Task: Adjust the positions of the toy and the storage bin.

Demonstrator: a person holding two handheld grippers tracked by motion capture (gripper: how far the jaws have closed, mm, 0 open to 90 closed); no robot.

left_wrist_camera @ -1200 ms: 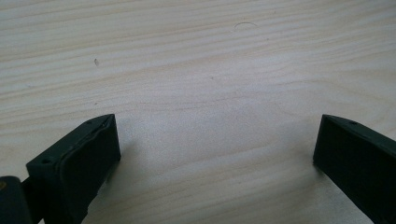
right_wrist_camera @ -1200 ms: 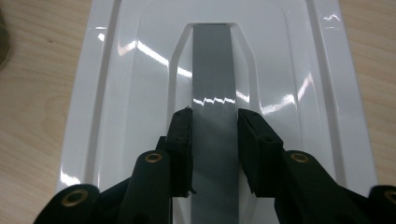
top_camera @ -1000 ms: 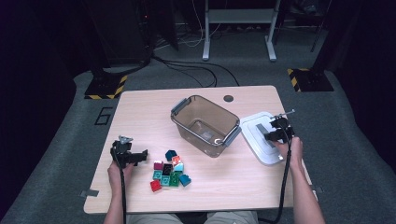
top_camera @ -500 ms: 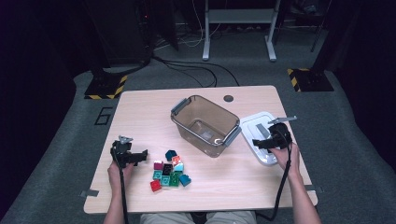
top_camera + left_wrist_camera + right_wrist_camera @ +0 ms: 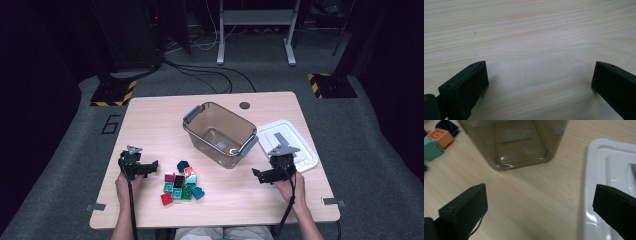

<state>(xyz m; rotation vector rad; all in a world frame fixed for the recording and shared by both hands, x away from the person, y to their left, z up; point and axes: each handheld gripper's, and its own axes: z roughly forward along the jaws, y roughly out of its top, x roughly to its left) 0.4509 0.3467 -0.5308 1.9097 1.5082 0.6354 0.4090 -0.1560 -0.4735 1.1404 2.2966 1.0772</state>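
A smoky clear plastic bin (image 5: 220, 133) stands mid-worktop (image 5: 150, 115), its glossy white lid (image 5: 300, 145) flat just beside it. The right gripper (image 5: 261, 175), jaws just opened wide and empty, hovers near the lid's front edge. The left gripper (image 5: 150, 166) gapes empty over bare pale woodgrain beside chunky coloured blocks (image 5: 182, 183).

Background stuff, clock directions taken from the middle of the high view's tabletop: light wood table (image 5: 150, 115) sitting on grey carpet (image 5: 370, 150). There's a small dark round cap (image 5: 244, 105) set into the far edge at about 1 o'clock. A "6" marking (image 5: 111, 124) is on the floor at 10, just off the table's corner. Hazard-striped bases at 10 (image 5: 112, 93) and 2 (image 5: 331, 85). Black cables (image 5: 210, 75) snake across the floor at 12, with a pale metal stand (image 5: 255, 17) behind them. Little grey tabs are at the front corners, 8 (image 5: 95, 206) and 4 (image 5: 330, 201).
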